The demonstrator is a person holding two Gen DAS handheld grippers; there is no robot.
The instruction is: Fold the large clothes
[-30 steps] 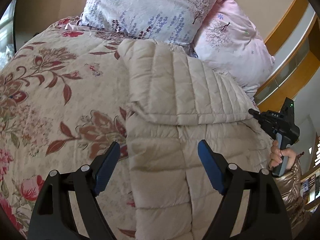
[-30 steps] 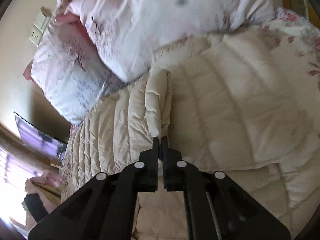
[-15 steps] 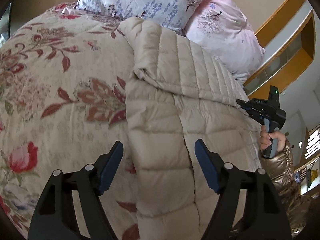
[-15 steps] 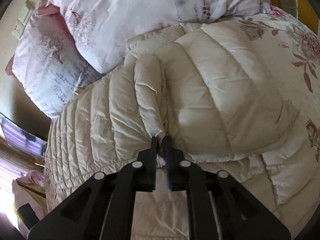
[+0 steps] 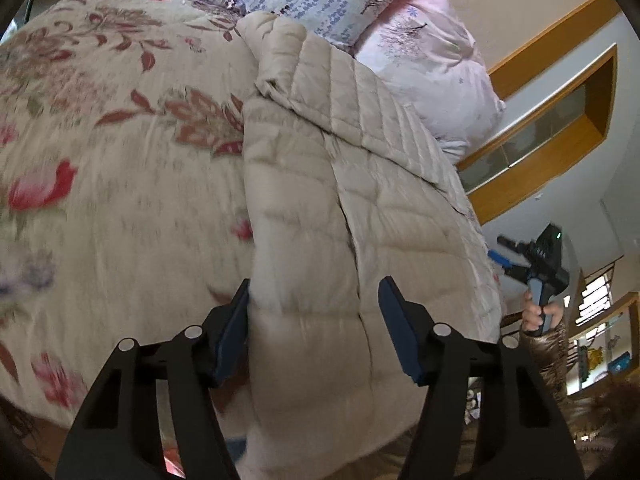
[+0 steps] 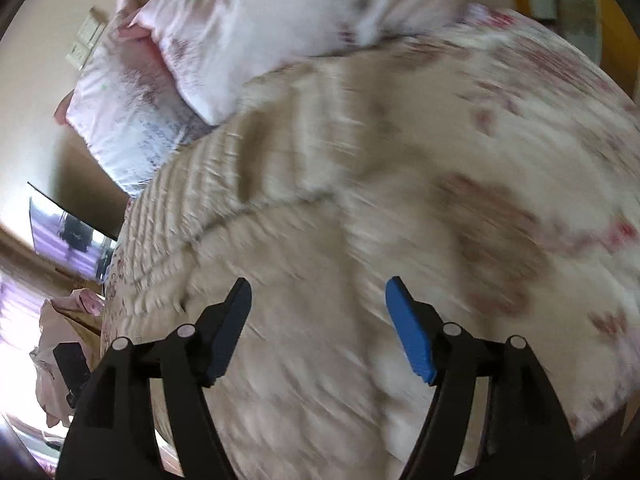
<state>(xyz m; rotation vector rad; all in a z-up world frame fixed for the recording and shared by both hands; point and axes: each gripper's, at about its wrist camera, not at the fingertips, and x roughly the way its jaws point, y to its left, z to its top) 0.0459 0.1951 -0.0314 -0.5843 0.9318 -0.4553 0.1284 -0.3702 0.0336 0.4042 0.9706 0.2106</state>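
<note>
Now gaping wide after pinching a fold half a second back: right gripper, letting go of the sleeve and hovering over the down jacket. Meaning sleeve fold likely done. Also spreading apart, gripping nothing: left gripper, nearing the jacket's near hem. Lying on the floral quilt, collar far by the pillows. Blurring heavily in right view; hiding the hem below frame.

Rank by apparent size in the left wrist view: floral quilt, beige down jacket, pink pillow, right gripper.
1. Floral quilt and beige down jacket: both fill large areas, too close to rank, and the jacket is nearer the camera.
2. Pink pillow.
3. Right gripper: smallest, but farthest away.
</note>
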